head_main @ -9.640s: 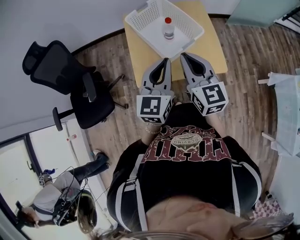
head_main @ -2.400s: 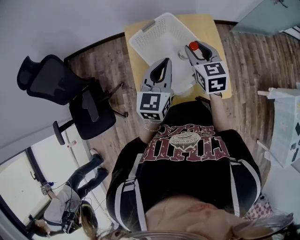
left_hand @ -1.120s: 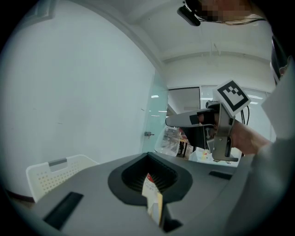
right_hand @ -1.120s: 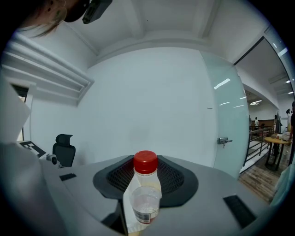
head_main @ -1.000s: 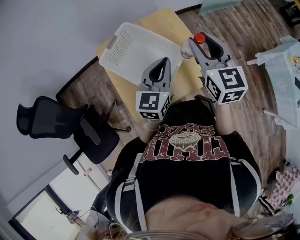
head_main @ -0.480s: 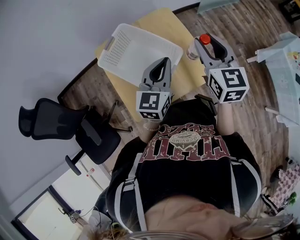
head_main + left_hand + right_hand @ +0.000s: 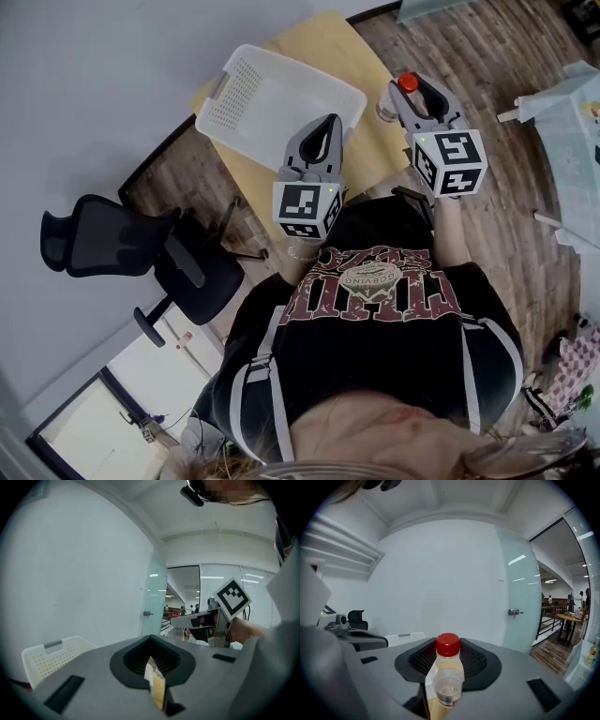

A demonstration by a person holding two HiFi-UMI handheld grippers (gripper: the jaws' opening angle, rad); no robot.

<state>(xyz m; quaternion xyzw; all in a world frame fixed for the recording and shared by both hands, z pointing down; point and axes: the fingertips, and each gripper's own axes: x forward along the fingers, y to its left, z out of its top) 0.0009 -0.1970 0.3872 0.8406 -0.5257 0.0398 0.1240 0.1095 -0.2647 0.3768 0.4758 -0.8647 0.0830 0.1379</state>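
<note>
My right gripper (image 7: 410,91) is shut on a small clear bottle (image 7: 384,108) with a red cap (image 7: 408,82), held in the air beyond the right corner of the white basket (image 7: 246,94). In the right gripper view the bottle (image 7: 448,670) stands upright between the jaws, cap on top. My left gripper (image 7: 330,124) hovers over the yellow table (image 7: 330,45) near the basket's front edge, shut with nothing held. A pale strip shows at its jaw seam (image 7: 154,686). The basket looks bare inside.
A black office chair (image 7: 98,246) stands on the wood floor left of the table. A light-covered table (image 7: 583,103) sits at the right edge. A glass door (image 7: 520,606) and a white wall lie ahead. The right gripper (image 7: 206,619) shows in the left gripper view.
The bottle stood in the basket 9.6 s ago. My right gripper has since shut on it and lifted it out to the right. Over the last second it drifted slightly; the left gripper stayed.
</note>
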